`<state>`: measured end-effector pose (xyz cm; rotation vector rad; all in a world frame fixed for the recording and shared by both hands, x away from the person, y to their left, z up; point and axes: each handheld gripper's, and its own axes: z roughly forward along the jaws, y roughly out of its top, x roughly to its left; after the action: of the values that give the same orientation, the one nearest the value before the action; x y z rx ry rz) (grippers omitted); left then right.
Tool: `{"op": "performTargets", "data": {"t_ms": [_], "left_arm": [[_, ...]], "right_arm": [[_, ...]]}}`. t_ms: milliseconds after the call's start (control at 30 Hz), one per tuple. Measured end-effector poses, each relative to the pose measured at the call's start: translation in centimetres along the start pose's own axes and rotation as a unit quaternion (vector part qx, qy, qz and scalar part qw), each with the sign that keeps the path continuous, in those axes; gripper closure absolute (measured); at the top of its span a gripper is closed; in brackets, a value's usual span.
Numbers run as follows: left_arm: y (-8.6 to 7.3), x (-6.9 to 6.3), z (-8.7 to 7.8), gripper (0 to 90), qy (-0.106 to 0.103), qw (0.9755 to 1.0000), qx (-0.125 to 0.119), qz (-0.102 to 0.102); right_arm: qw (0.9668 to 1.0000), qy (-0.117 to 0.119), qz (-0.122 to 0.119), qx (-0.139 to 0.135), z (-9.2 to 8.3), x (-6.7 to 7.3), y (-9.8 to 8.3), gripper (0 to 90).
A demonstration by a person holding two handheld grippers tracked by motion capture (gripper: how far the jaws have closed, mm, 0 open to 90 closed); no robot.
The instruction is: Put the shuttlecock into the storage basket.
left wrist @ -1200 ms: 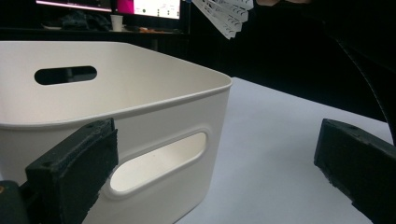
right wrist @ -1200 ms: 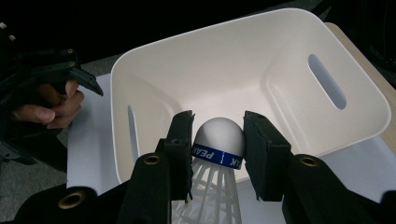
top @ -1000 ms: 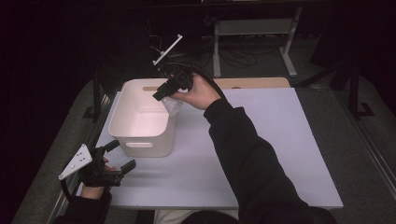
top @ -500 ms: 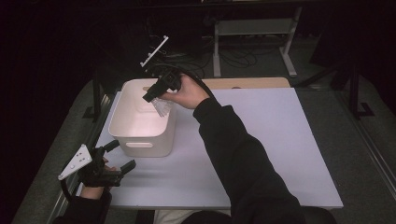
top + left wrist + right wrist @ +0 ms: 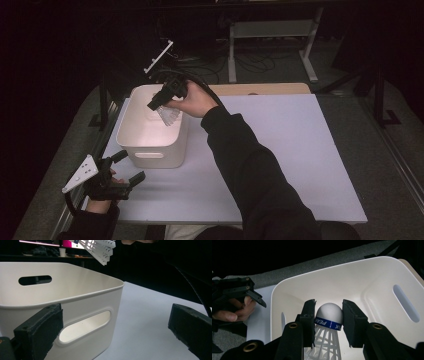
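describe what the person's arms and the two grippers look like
Both arms wear black long sleeves. The left gripper is black, with a pale grey three-cornered plate on top and thick, rough black pads. The right gripper has black jaws with brass-coloured rivets, and a black cable trails from it.

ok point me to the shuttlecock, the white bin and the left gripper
shuttlecock [image 5: 329, 312]: right gripper view, on its white rounded cork head between the jaws.
white bin [image 5: 150, 159]: high view, on its near wall beside the handle slot.
left gripper [image 5: 127, 167]: high view, midway between its two open fingertips.
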<state>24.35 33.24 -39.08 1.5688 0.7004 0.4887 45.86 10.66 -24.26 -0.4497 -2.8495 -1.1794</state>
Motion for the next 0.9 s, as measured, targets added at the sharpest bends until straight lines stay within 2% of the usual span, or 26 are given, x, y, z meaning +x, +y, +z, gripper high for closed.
{"op": "performTargets", "data": {"t_ms": [333,500,900], "left_arm": [[0.0,0.0,0.0,0.0,0.001,1.0,0.0,0.0],[0.0,0.0,-0.1,0.0,0.001,1.0,0.001,-0.001],[0.0,0.0,-0.1,0.0,0.002,1.0,0.001,-0.001]], "right_arm": [[1.0,0.007,-0.001,0.004,1.6,-0.2,0.1,63.4],[0.9998,0.014,0.001,0.012,2.9,-0.2,0.0,63.4],[0.9994,0.021,0.004,0.029,4.5,-0.2,-0.3,63.4]]}}
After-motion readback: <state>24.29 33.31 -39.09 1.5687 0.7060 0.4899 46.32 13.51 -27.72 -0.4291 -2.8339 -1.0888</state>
